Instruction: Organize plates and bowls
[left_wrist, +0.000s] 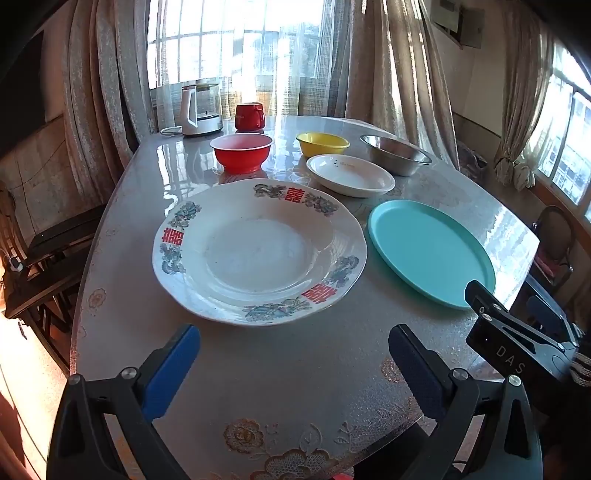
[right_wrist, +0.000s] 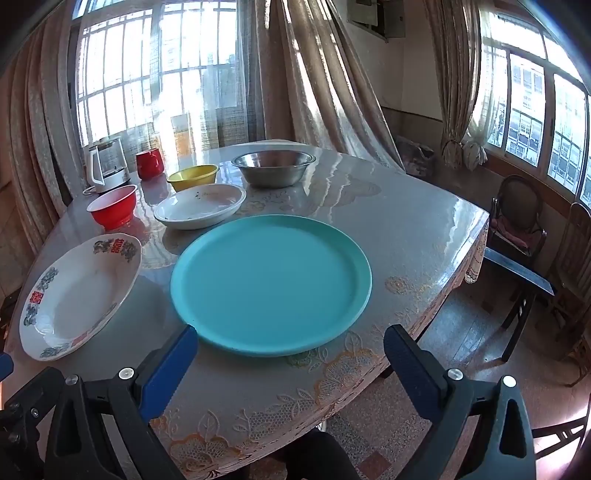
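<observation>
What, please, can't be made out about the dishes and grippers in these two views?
- Small white plate: printed mark too small, both views.
- Kettle: contents lost in window glare.
- Right hand-held gripper: jaws cut off in left wrist view.
- Steel bowl: bottom hidden by its rim.

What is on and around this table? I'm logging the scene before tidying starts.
Patterned plate: 1, white with red and blue-grey motifs, near left.
Teal plate: 1, near right.
White dish: 1, behind the teal plate.
Red bowl: 1, behind the patterned plate.
Yellow bowl: 1, behind the white dish.
Steel bowl: 1, far right.
Red mug: 1, far end.
Kettle: 1, white and glass, far left.
Table: 1, floral cover.
Chairs: dark, right of the table.
Left hand-held gripper: open, empty.
Right hand-held gripper: open, empty.
</observation>
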